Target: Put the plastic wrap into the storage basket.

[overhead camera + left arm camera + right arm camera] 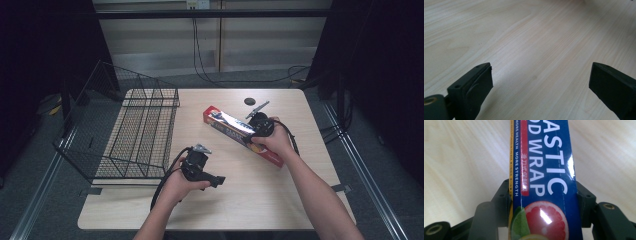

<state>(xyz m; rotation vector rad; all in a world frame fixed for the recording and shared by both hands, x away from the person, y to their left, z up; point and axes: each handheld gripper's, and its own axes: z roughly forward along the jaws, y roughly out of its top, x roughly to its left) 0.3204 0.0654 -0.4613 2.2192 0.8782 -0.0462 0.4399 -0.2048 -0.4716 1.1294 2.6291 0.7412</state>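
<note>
- Plastic wrap box: long, narrow carton of glossy printed card, blue face with white block lettering, a red band, a yellow edge strip and a picture of cut citrus. In the high view the plastic wrap box lies flat and slantwise on the right half of the table, its red side showing.
- Right gripper: matte black, two blocky jaws clamped against the two long sides of the carton, pads pressed to the card. In the high view the right gripper sits over the middle of the box, a cable trailing from it.
- Left gripper: two black, square-ended jaws spread wide with nothing between them, above bare wood. In the high view the left gripper is near the table's front centre, well apart from the box.
- Table: pale wood-grain top, smooth, with rounded corners.
- Wire basket: black metal mesh, rectangular and open-topped, on the table's left side, overhanging its left edge.
- Small dark round disc: flat, near the far edge.
</note>
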